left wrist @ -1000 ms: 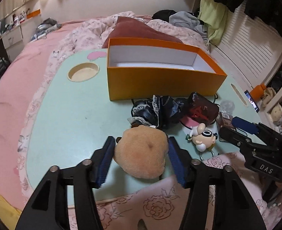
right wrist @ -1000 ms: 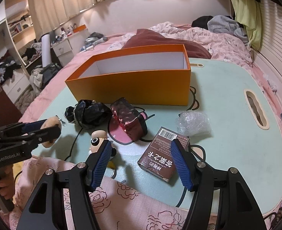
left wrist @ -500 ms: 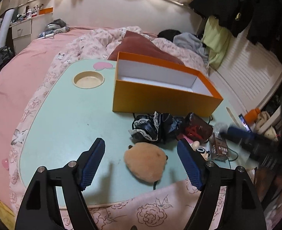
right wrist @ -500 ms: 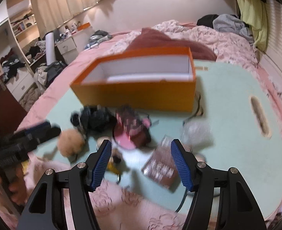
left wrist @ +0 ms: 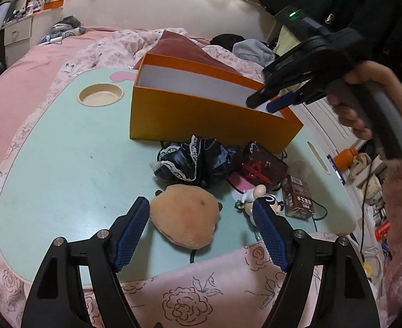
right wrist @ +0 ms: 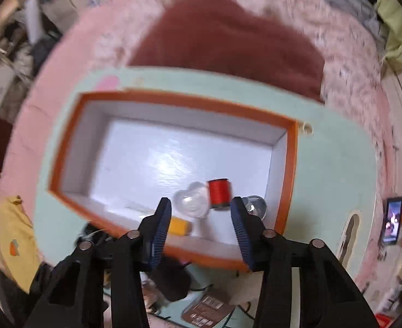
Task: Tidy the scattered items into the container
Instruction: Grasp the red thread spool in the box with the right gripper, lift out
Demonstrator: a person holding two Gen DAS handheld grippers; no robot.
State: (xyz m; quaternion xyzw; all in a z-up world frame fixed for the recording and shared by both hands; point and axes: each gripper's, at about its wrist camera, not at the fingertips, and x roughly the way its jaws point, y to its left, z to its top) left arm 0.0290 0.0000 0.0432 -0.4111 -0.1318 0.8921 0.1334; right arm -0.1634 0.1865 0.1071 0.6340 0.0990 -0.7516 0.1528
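A: L gripper [left wrist: 201,228] – jaws wide, tan plush [left wrist: 185,217] lying on the table [left wrist: 50,180] btwn the pads, not squeezed.

B: And the R gripper [right wrist: 201,227]?

A: Above the orange box [right wrist: 173,101], pointing down, jaws closing, nothing btwn them. Inside the box: red spool [right wrist: 218,192], clear heart case [right wrist: 191,202], yellow piece [right wrist: 180,225]. Black lace cloth [left wrist: 192,158], dark pouch [left wrist: 263,166], brown carton [left wrist: 298,198] lie on the table by the box front.

A mint-green lap table [left wrist: 64,147] with a round cup recess [left wrist: 101,98] rests on a pink floral quilt [left wrist: 26,82]; a dark-red cushion [right wrist: 228,38] lies behind it.
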